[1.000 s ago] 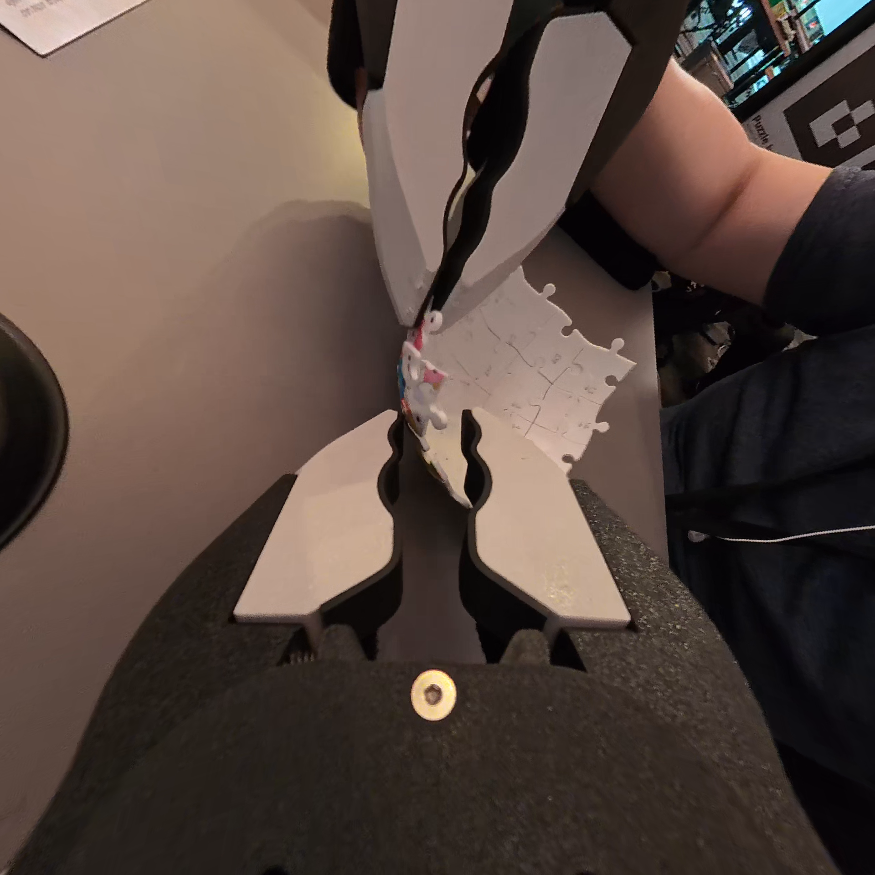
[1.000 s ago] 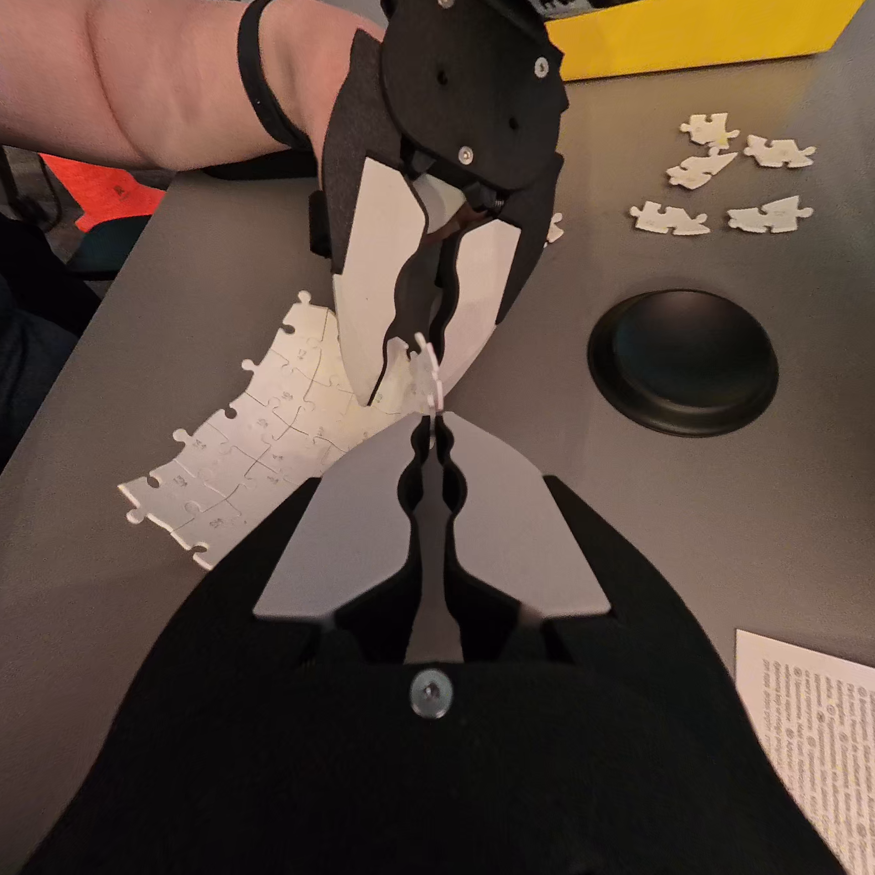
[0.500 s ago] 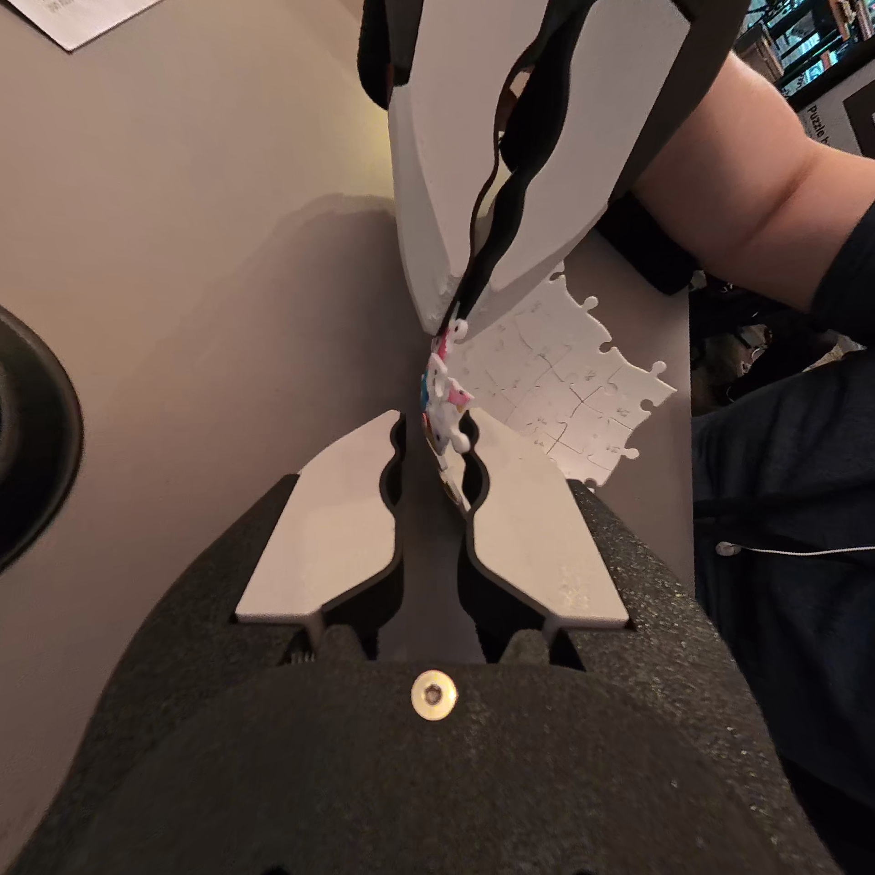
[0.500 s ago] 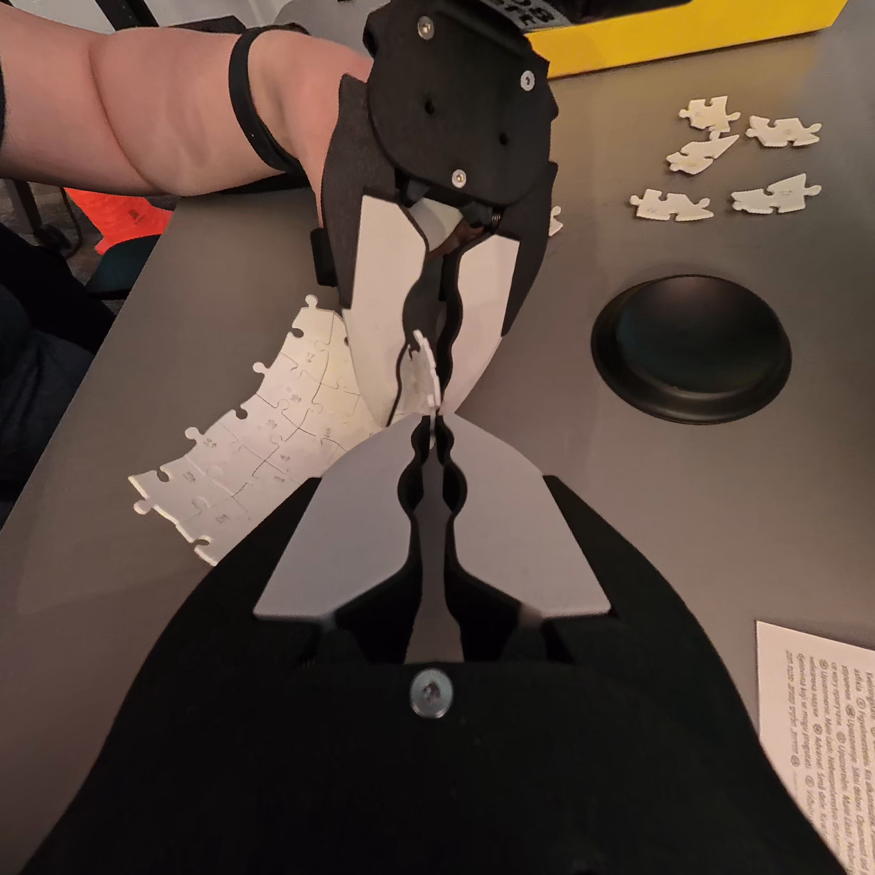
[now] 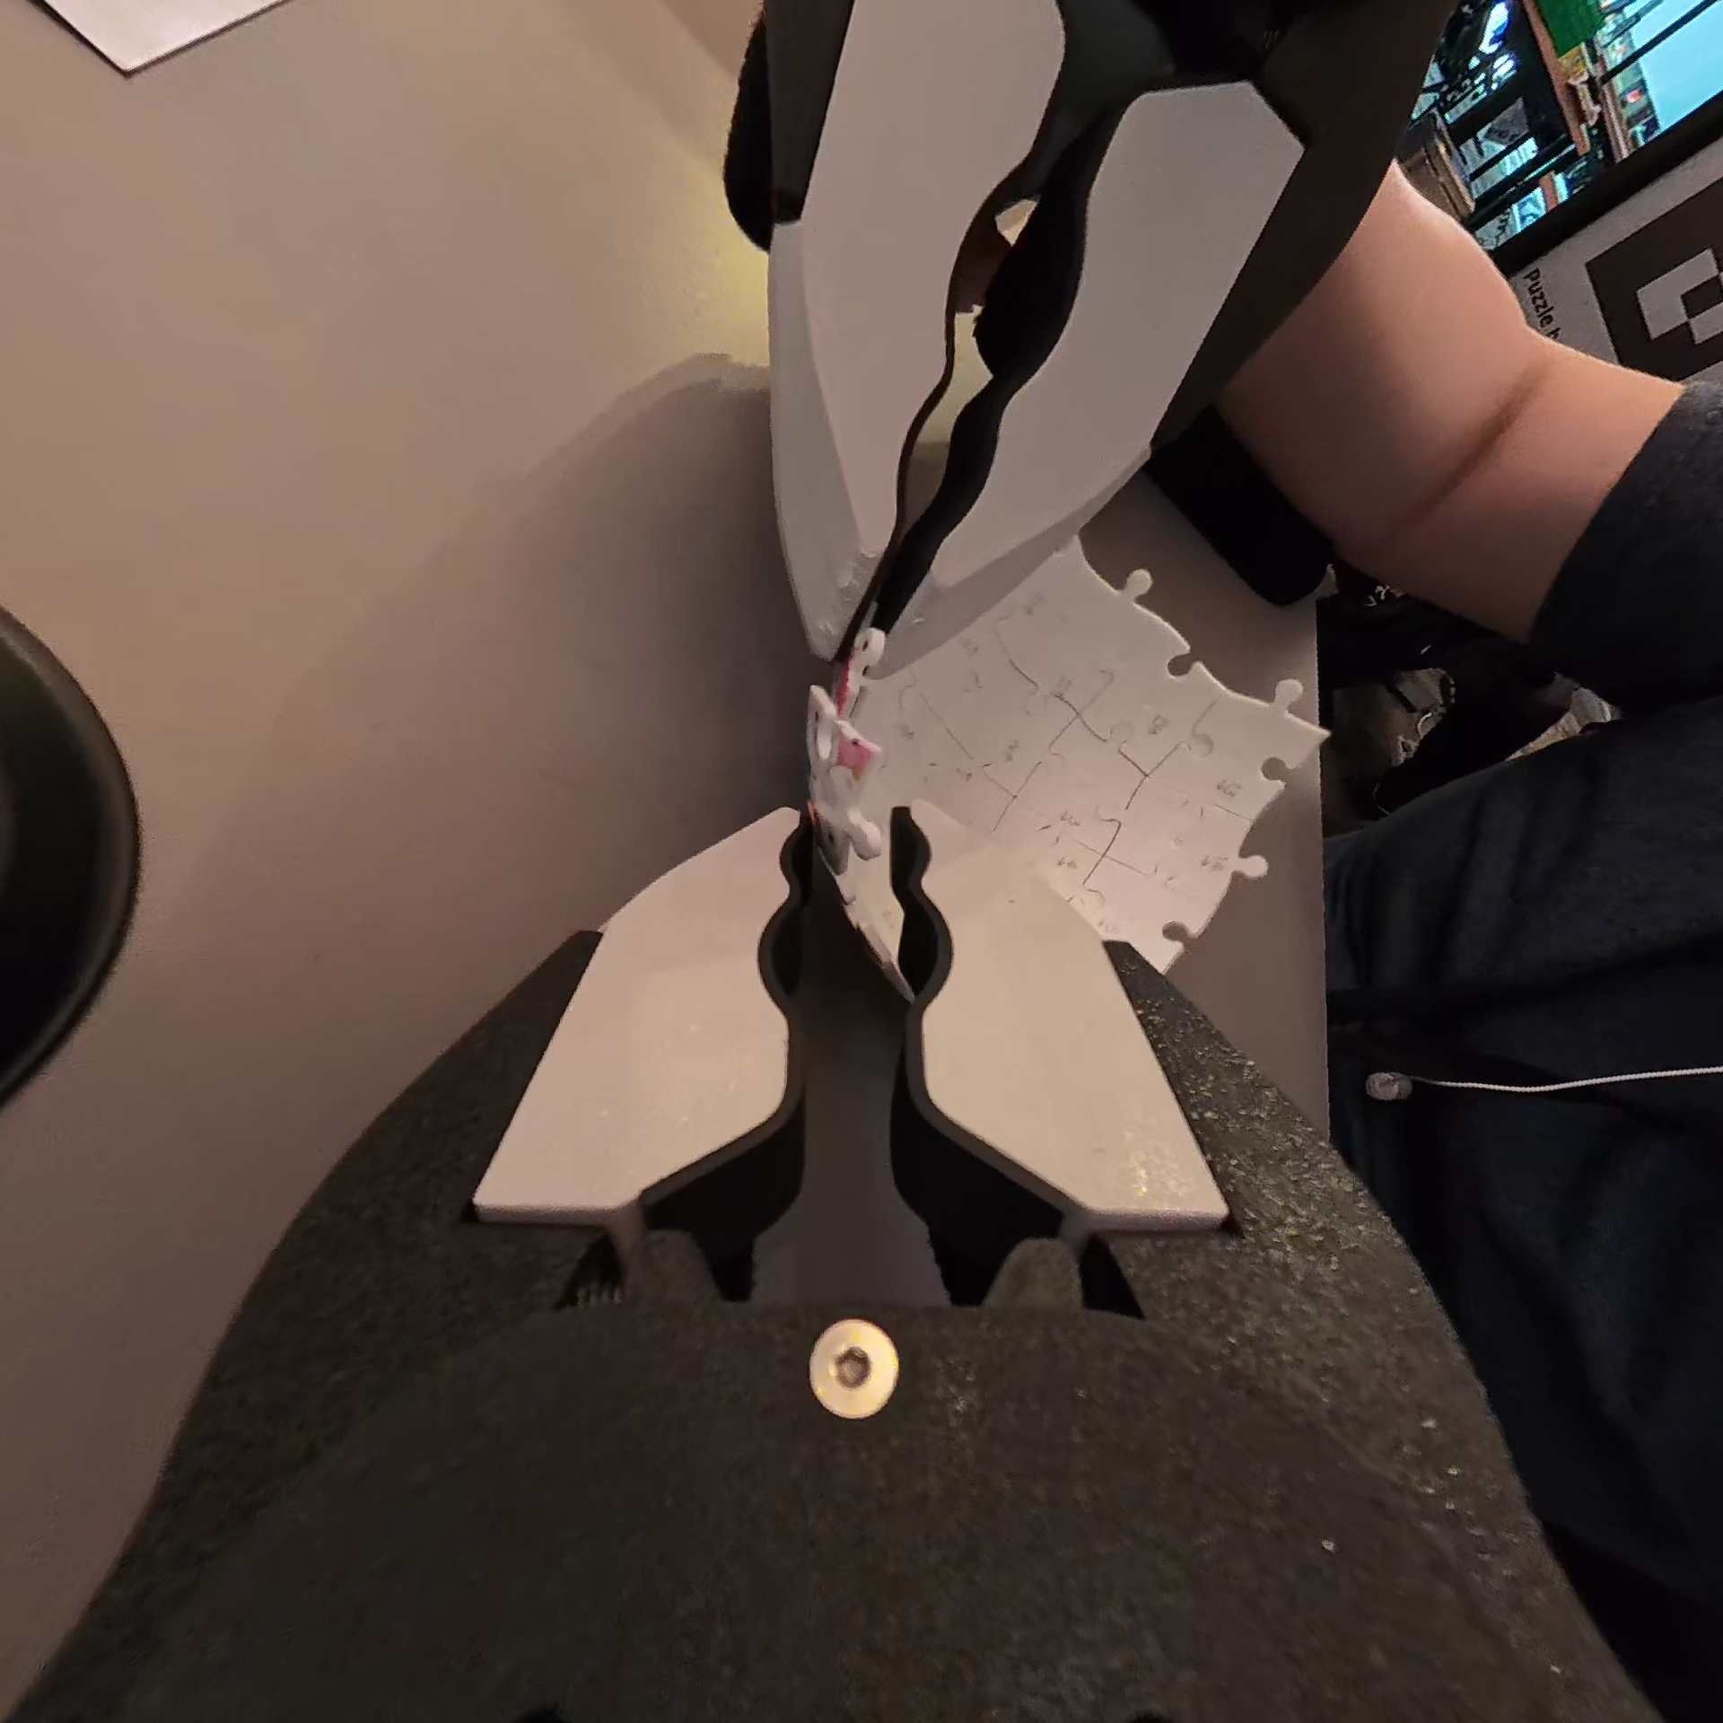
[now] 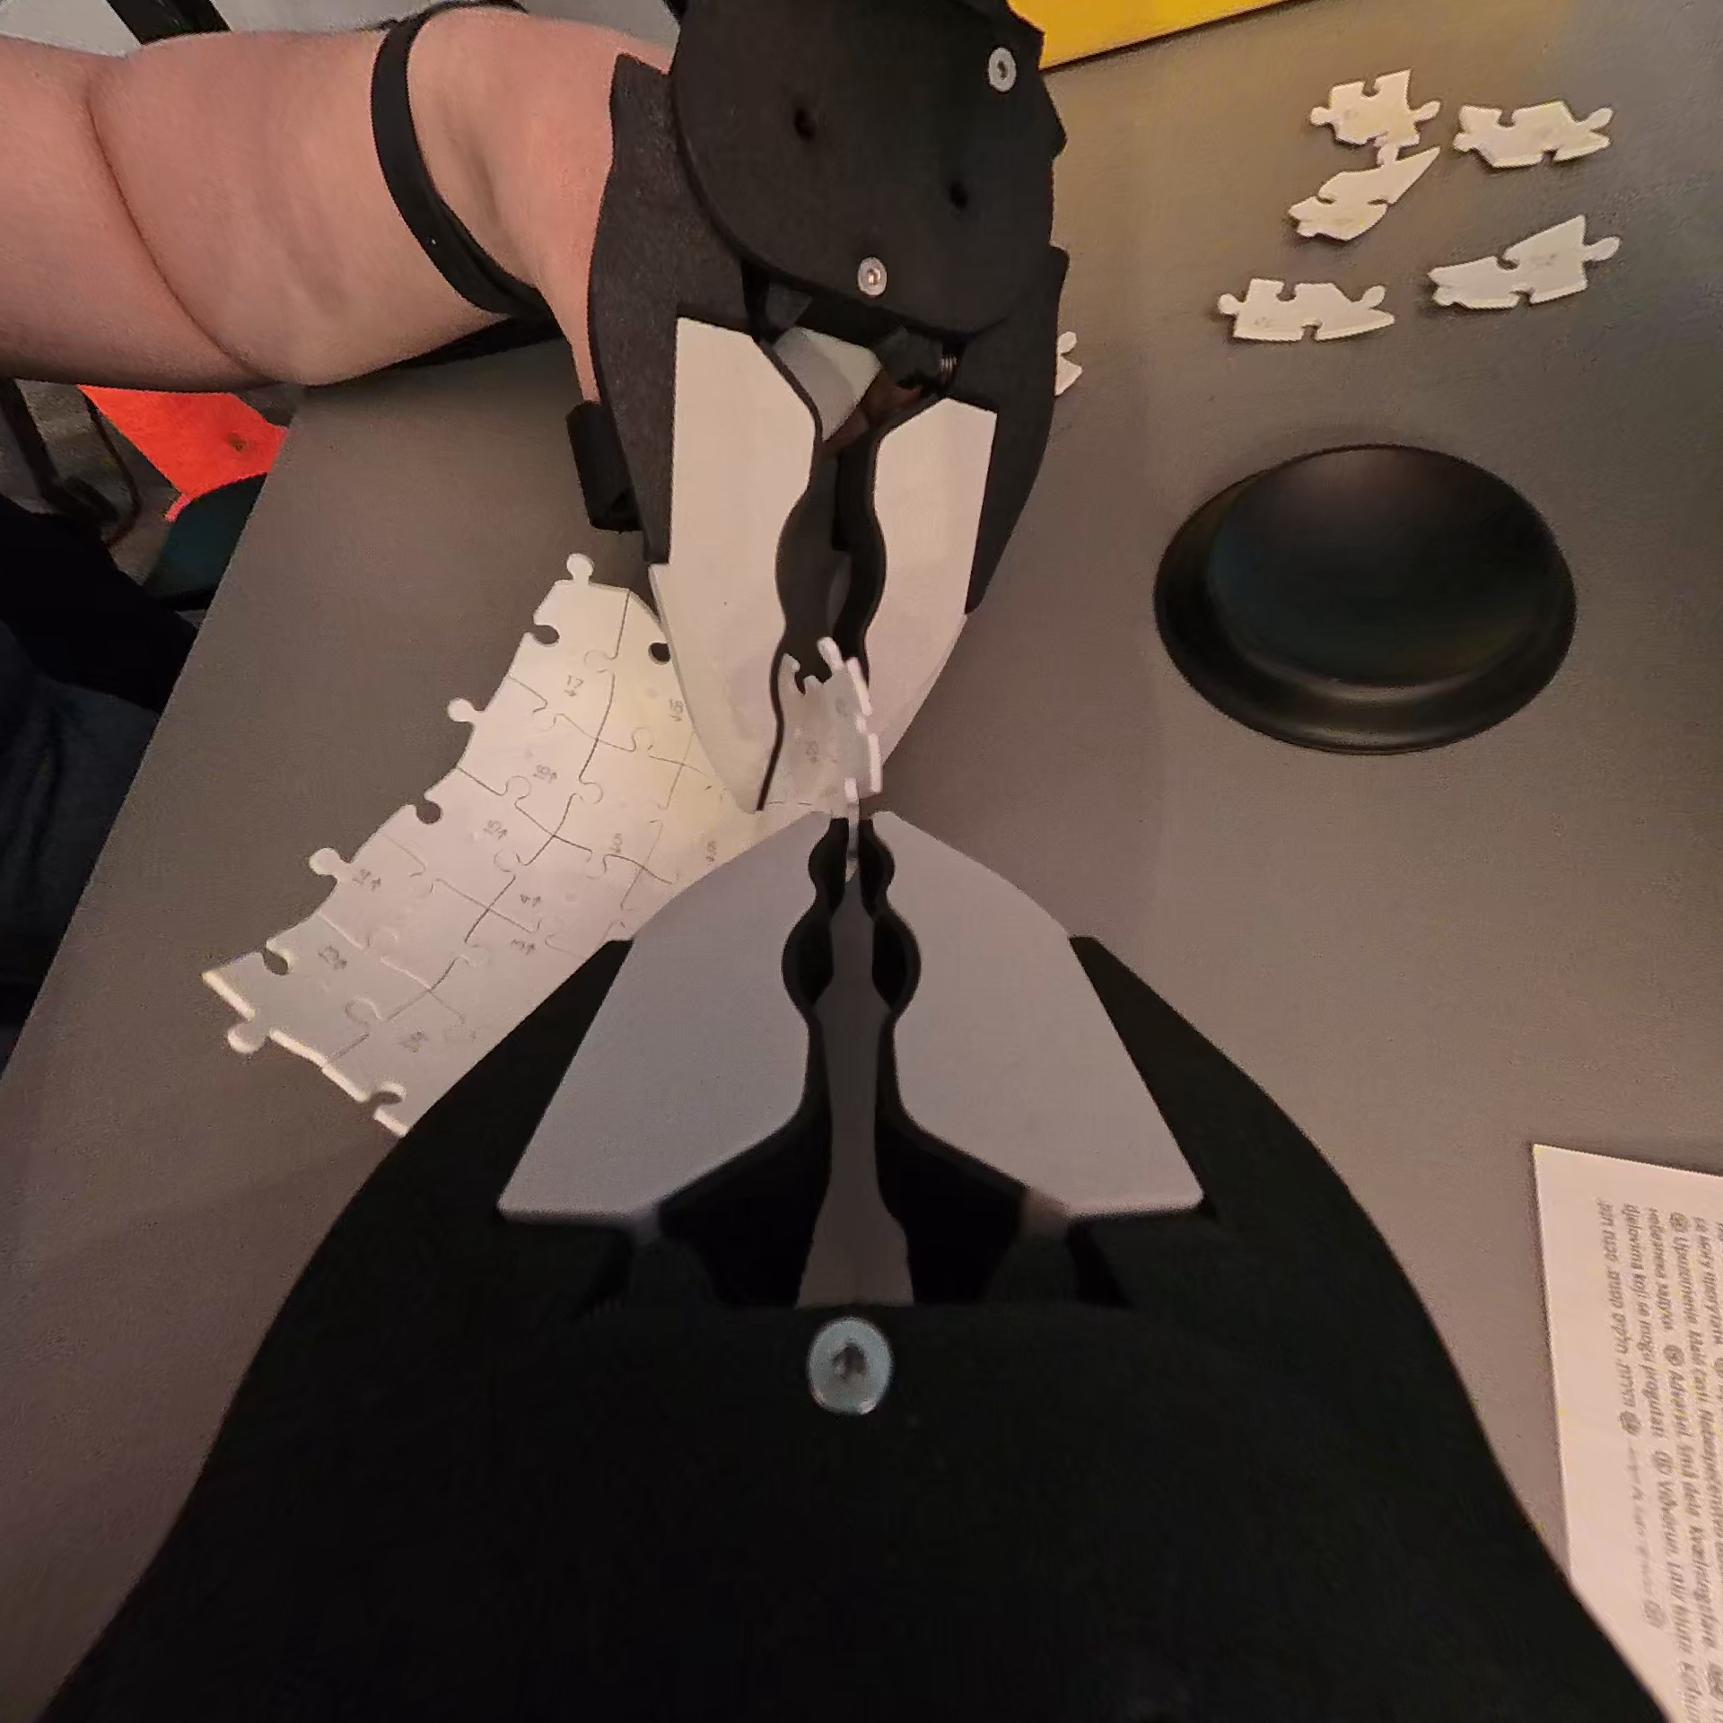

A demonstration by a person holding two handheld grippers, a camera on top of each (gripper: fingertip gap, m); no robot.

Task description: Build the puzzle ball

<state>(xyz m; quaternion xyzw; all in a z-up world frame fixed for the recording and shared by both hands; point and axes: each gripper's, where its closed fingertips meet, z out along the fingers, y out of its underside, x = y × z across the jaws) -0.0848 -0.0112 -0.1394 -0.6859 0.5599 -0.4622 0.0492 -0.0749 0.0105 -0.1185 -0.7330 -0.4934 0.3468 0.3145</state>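
A curved sheet of joined white puzzle pieces (image 6: pixel 522 839) lies back side up on the grey table (image 6: pixel 1259 932), and its near end rises to both grippers. It also shows in the left wrist view (image 5: pixel 1100 765), where the raised edge shows its coloured front (image 5: pixel 844 755). My right gripper (image 6: pixel 853 825) is shut on that edge and also shows from above in the left wrist view (image 5: pixel 858 643). My left gripper (image 5: pixel 848 825) faces it tip to tip. Its jaws have closed to a narrow gap, and the edge spans slantwise from one finger to the other. It also shows in the right wrist view (image 6: pixel 820 783).
Several loose white pieces (image 6: pixel 1305 312) lie at the far right. A black round stand (image 6: pixel 1361 597) sits right of the grippers. A printed leaflet (image 6: pixel 1641 1399) lies near right. A yellow box (image 6: pixel 1165 23) is at the back. The person's arms reach in from the left. My two grippers' fingertips are within a few centimetres of each other.
My left gripper's jaws have narrowed onto the raised puzzle edge. Both grippers stay tip to tip and have shifted slightly with the sheet. The right gripper stays shut.
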